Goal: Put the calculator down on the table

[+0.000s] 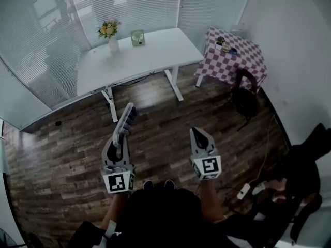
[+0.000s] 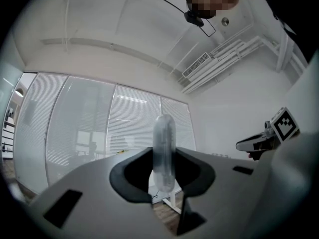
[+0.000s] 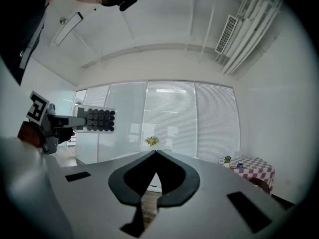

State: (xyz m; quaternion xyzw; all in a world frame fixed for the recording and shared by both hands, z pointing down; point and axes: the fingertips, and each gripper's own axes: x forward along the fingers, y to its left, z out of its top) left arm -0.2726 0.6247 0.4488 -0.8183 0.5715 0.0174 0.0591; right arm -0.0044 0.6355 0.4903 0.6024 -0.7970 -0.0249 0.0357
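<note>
You carry the calculator (image 1: 128, 119) in the left tool (image 1: 120, 141), which pinches it by its lower end. Most of its body sticks out past the jaws, up in the air and well short of the white tabletop (image 1: 155, 50), with only wooden floor (image 1: 67, 154) beneath it. The right tool (image 1: 198, 133) is pressed together on nothing, equally far from the tabletop. The main risk, as I judge it, is the grip itself. The jaws bear on a slim body seen edge-on, with a long overhang, so a jolt on the way to the tabletop could make it pivot or slide out and drop to the floor. A second risk comes on arrival: if you set it down tilted or let go while it is above the surface, it may land on a corner and skid. On the tabletop's far edge stand a vase of flowers (image 1: 110, 35) and a small green boxy item (image 1: 137, 37), so a reach too deep could knock them, while the near half looks bare. To the right of the tabletop are a checked-cloth table (image 1: 243, 61) and a black chair (image 1: 244, 97). Farther to that side, cables (image 1: 244, 191) lie on the floor and could catch a foot. The straight way to the tabletop looks free.
</note>
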